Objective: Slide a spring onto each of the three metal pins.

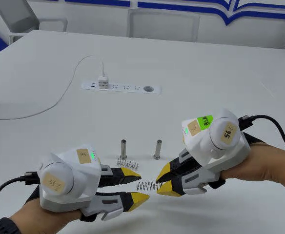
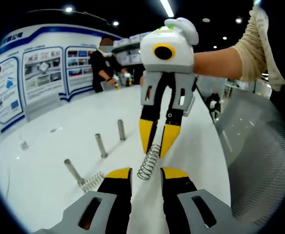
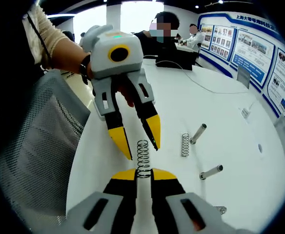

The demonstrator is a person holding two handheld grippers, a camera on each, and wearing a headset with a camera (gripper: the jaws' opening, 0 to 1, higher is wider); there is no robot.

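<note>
Here, the right gripper (image 1: 160,184) pinches a thin, curly metal spring (image 1: 149,185); the left gripper (image 1: 140,185) faces it, jaws apart.

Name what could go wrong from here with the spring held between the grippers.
1. The right gripper pinches the held spring by one end only. Its free end sits between the open jaws of the left gripper, so it may flex or pop loose during a handover.
2. The loose spring lies beside a pin, close to the left gripper; a careless sweep might knock either.
</note>
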